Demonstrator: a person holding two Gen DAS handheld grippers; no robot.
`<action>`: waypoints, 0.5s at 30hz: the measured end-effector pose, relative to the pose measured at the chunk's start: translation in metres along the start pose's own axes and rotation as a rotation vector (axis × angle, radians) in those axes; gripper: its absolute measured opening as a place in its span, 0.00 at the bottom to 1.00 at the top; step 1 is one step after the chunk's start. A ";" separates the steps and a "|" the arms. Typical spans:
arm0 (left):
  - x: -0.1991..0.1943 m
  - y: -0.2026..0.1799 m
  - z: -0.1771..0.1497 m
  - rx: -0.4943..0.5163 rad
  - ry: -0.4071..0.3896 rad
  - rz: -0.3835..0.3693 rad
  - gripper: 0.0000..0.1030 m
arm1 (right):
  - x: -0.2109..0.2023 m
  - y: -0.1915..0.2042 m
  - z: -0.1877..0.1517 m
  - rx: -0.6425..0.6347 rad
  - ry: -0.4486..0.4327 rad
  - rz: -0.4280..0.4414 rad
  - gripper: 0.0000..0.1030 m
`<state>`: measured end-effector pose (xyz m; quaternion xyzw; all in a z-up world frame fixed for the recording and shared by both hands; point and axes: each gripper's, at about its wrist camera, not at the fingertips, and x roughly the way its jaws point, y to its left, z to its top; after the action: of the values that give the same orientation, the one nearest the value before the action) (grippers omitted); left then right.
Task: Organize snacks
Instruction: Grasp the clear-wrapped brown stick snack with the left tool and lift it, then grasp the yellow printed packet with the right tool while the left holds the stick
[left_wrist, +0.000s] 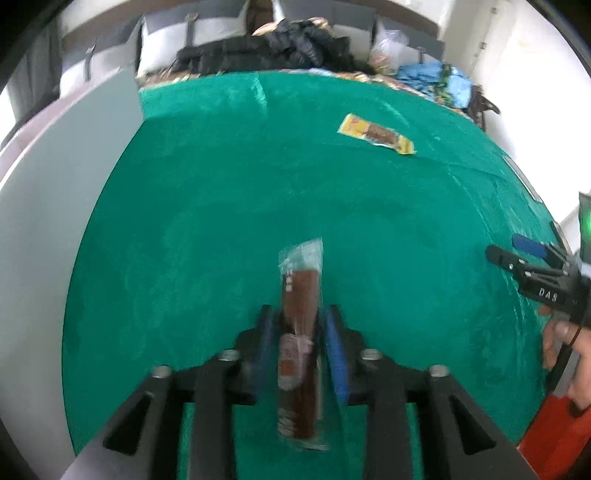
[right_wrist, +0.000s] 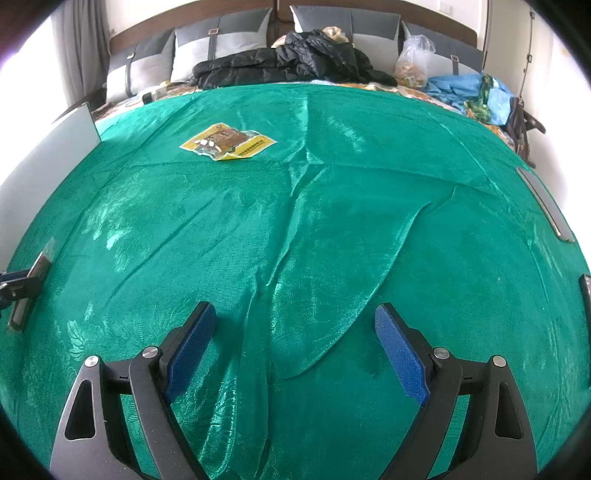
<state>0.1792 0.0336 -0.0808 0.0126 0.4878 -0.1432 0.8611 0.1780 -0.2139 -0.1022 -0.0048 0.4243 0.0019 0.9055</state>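
A: What have the left tongs (left_wrist: 298, 317) got?

B: A long brown snack bar (left_wrist: 300, 332) in a clear wrapper stands lengthwise between the two blue pads. The picture is smeared there, and a thin gap seems to show on each side of the bar, so I cannot tell whether the pads are clenched on it or just around it.

A: And the right tongs (right_wrist: 295, 314)?

B: Released. The fingers are spread wide over the green cloth (right_wrist: 332, 221), with nothing between them but a fold of the fabric. In the left wrist view a hand (left_wrist: 569, 343) holds them at the right edge.

A: Any other snacks?

B: A flat yellow packet (right_wrist: 227, 144) lies on the cloth toward the far side, well apart from both tongs.

A: What is the cloth on?

B: A bed. At the far end lie a black jacket (right_wrist: 295, 59), a clear plastic bag (right_wrist: 412, 61) and a blue bundle (right_wrist: 465, 90), against grey cushions (right_wrist: 218, 37).
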 end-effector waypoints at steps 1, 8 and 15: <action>0.001 -0.003 -0.001 0.021 -0.004 0.018 0.68 | 0.000 0.000 0.000 0.000 0.000 0.000 0.87; 0.015 0.005 0.002 0.026 -0.045 0.134 0.96 | 0.000 0.000 0.000 0.001 0.000 0.001 0.87; 0.015 0.014 -0.003 -0.014 -0.068 0.155 1.00 | 0.000 0.000 0.000 0.001 0.000 0.002 0.88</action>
<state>0.1876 0.0435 -0.0969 0.0392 0.4567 -0.0730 0.8858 0.1778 -0.2141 -0.1025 -0.0040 0.4242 0.0024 0.9055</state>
